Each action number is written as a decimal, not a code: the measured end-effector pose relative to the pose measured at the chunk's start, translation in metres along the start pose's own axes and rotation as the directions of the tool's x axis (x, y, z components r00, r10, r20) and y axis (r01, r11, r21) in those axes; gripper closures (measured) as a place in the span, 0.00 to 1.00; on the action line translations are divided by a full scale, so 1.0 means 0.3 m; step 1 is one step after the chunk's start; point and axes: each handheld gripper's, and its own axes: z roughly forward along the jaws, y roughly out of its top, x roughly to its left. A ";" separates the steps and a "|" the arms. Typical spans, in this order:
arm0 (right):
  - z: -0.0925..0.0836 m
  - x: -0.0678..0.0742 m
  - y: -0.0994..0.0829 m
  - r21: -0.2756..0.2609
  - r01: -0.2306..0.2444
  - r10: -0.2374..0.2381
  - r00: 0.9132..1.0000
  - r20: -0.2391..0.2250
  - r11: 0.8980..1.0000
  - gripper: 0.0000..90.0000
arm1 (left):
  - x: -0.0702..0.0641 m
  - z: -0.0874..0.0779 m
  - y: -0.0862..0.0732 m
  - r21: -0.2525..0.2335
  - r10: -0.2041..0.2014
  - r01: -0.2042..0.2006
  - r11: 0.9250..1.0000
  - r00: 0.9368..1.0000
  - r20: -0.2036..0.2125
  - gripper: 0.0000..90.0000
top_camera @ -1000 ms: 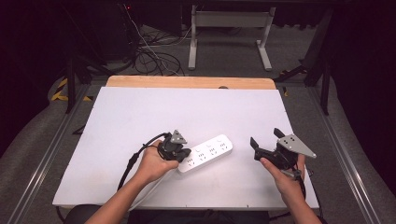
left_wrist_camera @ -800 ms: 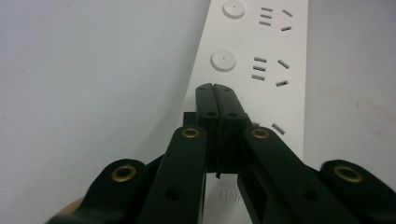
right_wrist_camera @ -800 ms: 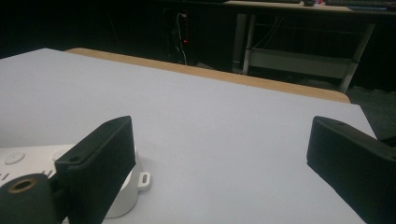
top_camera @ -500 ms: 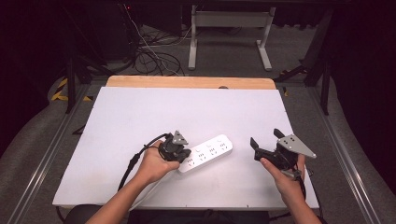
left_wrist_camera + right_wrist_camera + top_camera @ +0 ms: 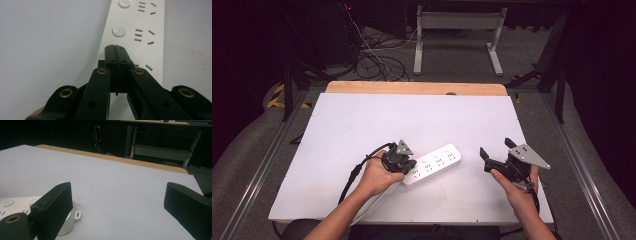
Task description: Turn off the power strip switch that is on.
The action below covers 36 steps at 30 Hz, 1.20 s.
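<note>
1. A white power strip (image 5: 433, 164) lies flat on the white table (image 5: 362, 125), a little toward 6 o'clock of the table's middle, its long axis running from about 8 o'clock to 2 o'clock in the high view.
2. The left hand-held gripper (image 5: 404, 165) sits at the strip's 8 o'clock end, held in the person's left hand (image 5: 377, 176), with a black cable (image 5: 357, 170) looping off toward 7 o'clock.
3. In the left gripper view, the left hand-held gripper (image 5: 115, 53) has its jaws pressed together with no gap between the tips, which sit right over the power strip (image 5: 140, 32); whether they touch its face I cannot tell.
4. That same view shows round buttons beside sets of socket slots running away toward 12 o'clock along the strip.
5. The right hand-held gripper (image 5: 497, 152) is held in the right hand (image 5: 517, 187) at about 3 o'clock of the strip, well apart from it, with a grey three-cornered plate (image 5: 528, 156) on top.
6. In the right gripper view, the right hand-held gripper (image 5: 120, 202) has its jaws spread wide, with bare table (image 5: 120, 185) between them.
7. The rounded end of the power strip (image 5: 66, 222) shows behind the jaw at 9 o'clock in that view, with a small white mounting tab (image 5: 78, 215) beside it.
8. A wooden edge (image 5: 412, 88) runs along the table's 12 o'clock side; beyond it, cables (image 5: 372, 57) lie on the floor near a grey metal stand (image 5: 457, 30).
</note>
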 end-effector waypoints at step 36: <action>0.004 0.001 0.001 0.001 0.005 -0.005 1.000 -0.007 1.000 0.10 | -0.033 -0.001 -0.011 -0.042 -0.011 0.011 0.999 1.000 0.005 1.00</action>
